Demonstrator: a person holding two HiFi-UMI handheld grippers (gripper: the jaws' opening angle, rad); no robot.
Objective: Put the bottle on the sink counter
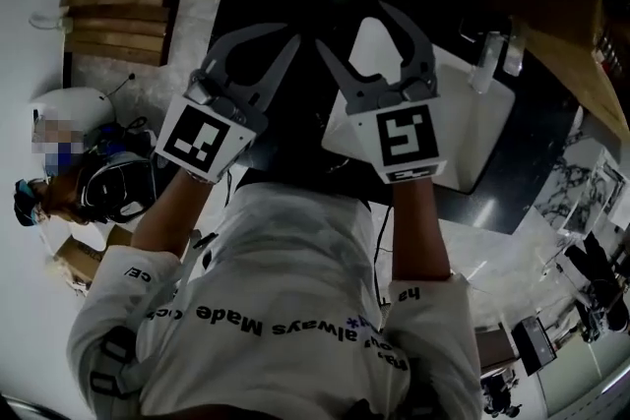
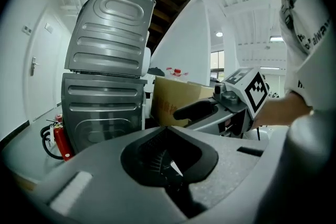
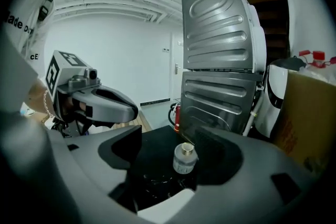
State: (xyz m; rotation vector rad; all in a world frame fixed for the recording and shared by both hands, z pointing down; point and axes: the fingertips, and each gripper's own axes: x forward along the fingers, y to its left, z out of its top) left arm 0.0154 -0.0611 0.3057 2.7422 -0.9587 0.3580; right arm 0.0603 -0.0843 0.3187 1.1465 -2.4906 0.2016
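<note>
Left gripper point(image 1: 285, 39) closed, right gripper point(image 1: 351, 25) spread.

There are two grippers, the left gripper point(image 2: 167, 129) and the right gripper point(image 3: 170, 136), each with two fingers. There is one bottle point(image 3: 184, 159), one white sink point(image 1: 472, 128) with one faucet point(image 1: 489, 54), one red fire extinguisher point(image 2: 62, 141) and one cardboard box point(image 2: 170, 99). Two ribbed grey panels are visible: an upper panel point(image 2: 113, 34) and a lower panel point(image 2: 102, 110).

bottle point(image 3: 184, 159) | sm, pale body, metal cap | upright | on black counter point(image 3: 152, 152)
</note>
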